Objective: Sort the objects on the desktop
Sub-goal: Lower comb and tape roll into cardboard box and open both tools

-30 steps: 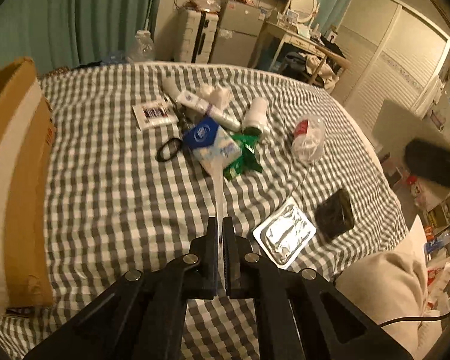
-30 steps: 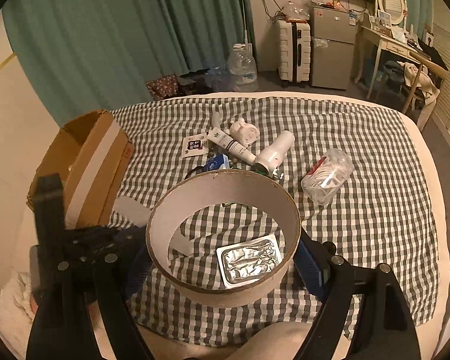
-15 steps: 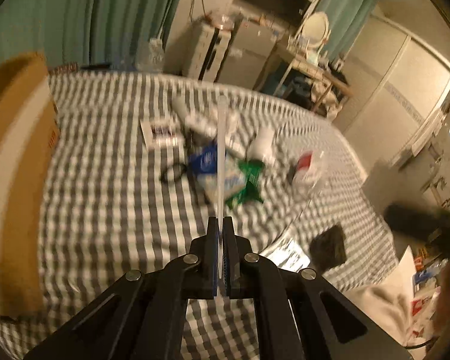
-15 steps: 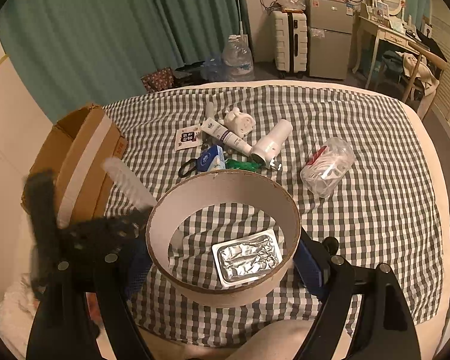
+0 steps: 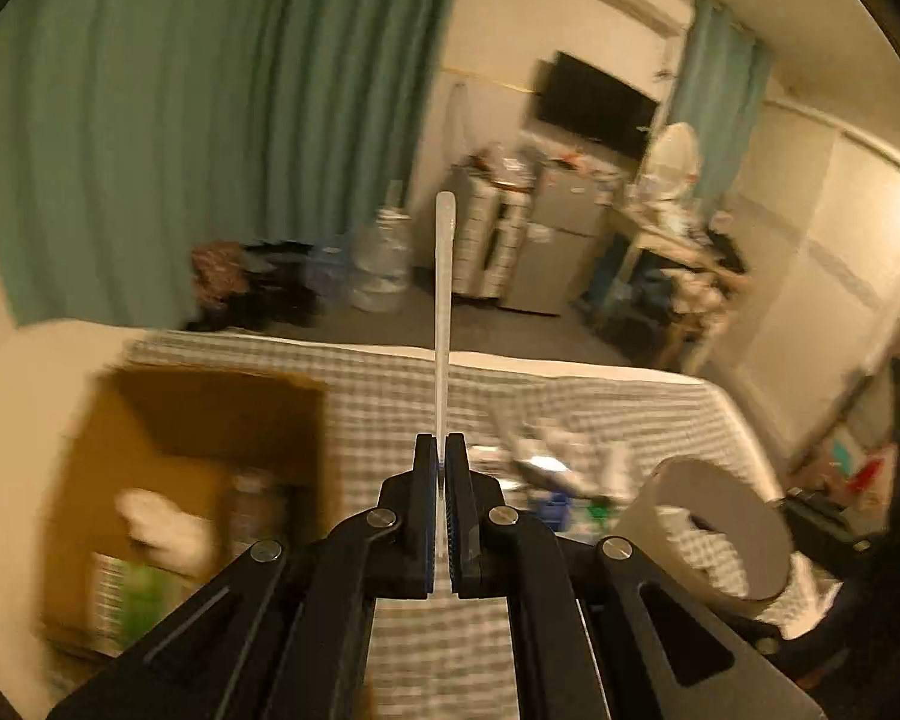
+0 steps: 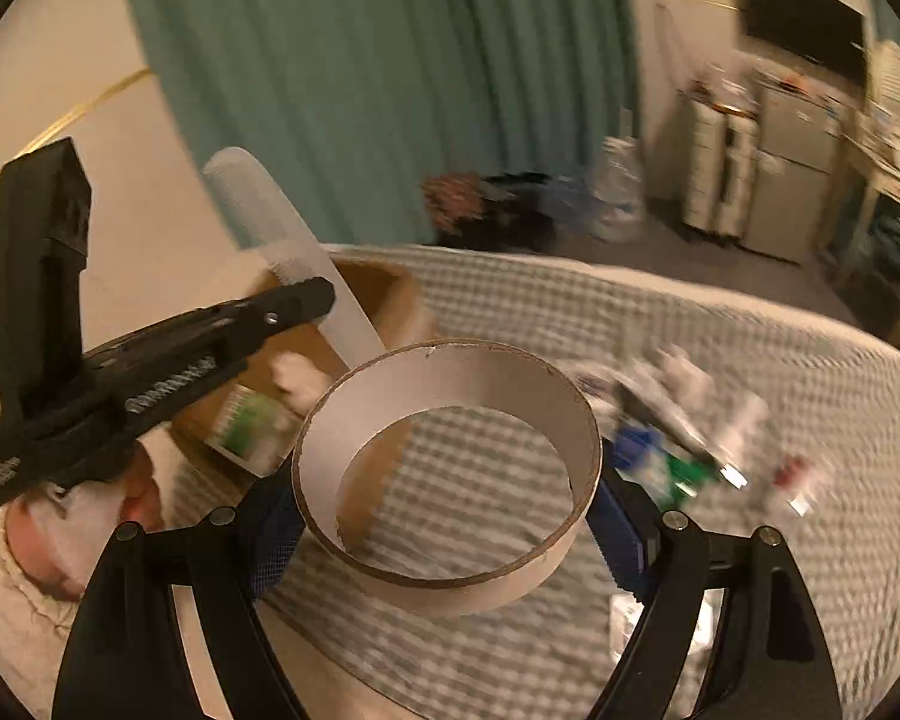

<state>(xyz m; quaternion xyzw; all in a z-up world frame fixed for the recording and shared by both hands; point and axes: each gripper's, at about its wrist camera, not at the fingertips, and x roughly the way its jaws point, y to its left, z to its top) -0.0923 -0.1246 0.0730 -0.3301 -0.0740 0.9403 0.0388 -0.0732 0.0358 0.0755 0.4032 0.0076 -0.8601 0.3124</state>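
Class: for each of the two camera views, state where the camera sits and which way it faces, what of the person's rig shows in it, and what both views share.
Left wrist: on the left gripper, facing along its shut jaws and the white comb toward the green curtain; only the gripper shows.
Right wrist: on the right gripper, facing through the cardboard ring over the checked bedspread; the left gripper appears too.
Shared: comb, ring, cardboard box, curtain.

I see a pale translucent comb (image 5: 443, 312) standing edge-on straight out from my left gripper (image 5: 441, 516), clamped by one end. A wide cardboard ring (image 6: 447, 468), hollow and tilted, sits squeezed between my right gripper's (image 6: 447, 516) blue pads.
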